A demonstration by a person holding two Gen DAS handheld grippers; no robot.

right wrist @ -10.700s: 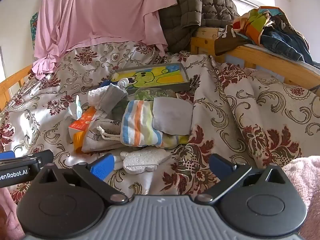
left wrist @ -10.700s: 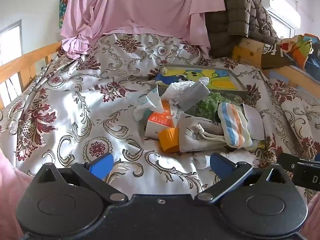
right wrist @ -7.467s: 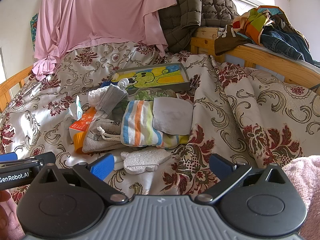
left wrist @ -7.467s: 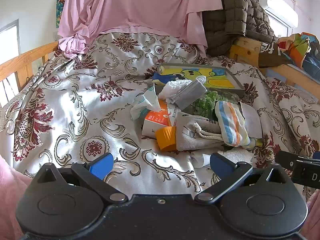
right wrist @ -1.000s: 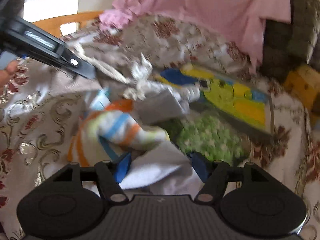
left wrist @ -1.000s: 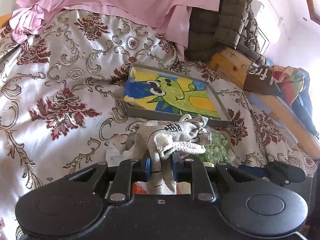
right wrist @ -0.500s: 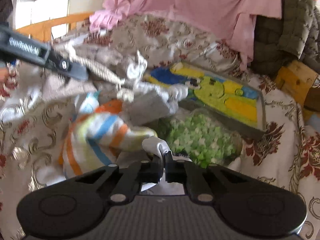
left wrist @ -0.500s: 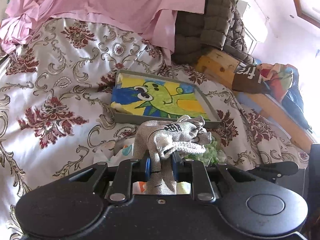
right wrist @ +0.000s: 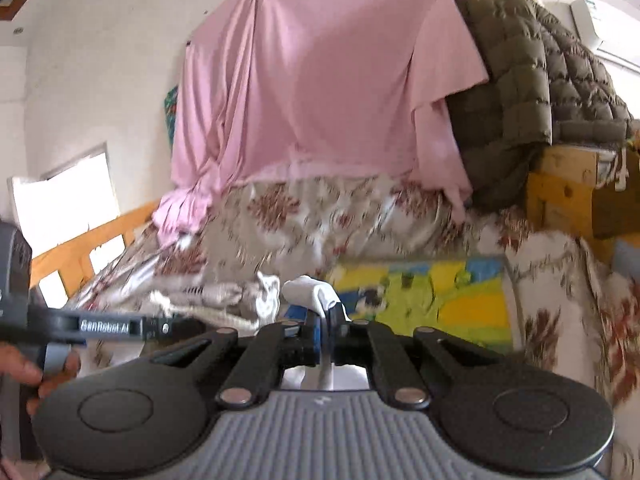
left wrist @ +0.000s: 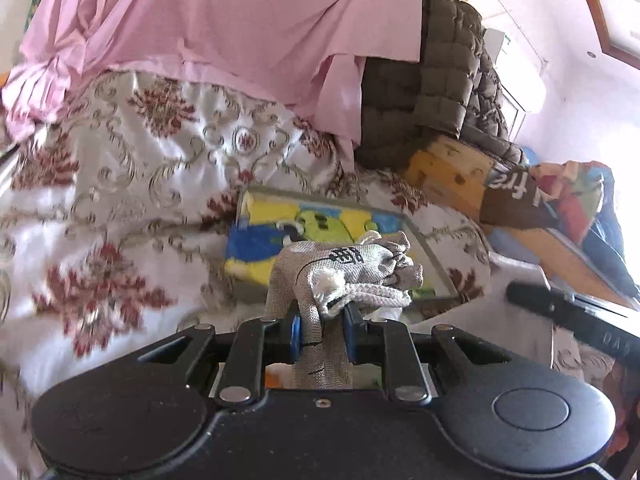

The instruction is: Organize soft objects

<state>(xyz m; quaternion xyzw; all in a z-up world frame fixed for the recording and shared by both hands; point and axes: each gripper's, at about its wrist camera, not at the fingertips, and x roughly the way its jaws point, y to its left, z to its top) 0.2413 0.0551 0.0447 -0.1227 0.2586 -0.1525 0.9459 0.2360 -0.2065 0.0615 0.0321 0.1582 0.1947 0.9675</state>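
Observation:
A grey drawstring pouch point(left wrist: 340, 264) with a white cord hangs clear of the bed, and my left gripper point(left wrist: 322, 336) is shut on its lower part. My right gripper point(right wrist: 325, 334) is shut on a thin white cloth point(right wrist: 310, 292), whose folded end sticks up above the fingertips. In the right wrist view the left gripper point(right wrist: 108, 326) reaches in from the left with the pouch point(right wrist: 224, 296) at its tip. Behind both lies a grey tray with a yellow-green cartoon picture point(left wrist: 260, 248) point(right wrist: 440, 300). The right gripper's finger point(left wrist: 568, 308) shows at the right of the left wrist view.
A floral bedspread point(left wrist: 120, 208) covers the bed. A pink sheet point(right wrist: 320, 80) and a dark quilted jacket point(right wrist: 540, 92) hang at the back. A wooden bed rail point(right wrist: 84, 244) runs on the left, a wooden frame point(left wrist: 452, 168) with piled clothes point(left wrist: 576, 196) on the right.
The right gripper closed on the white cloth and lifted it up off the pile, tilting upward. The left gripper rose a little with the pouch. The striped and green items dropped out of view.

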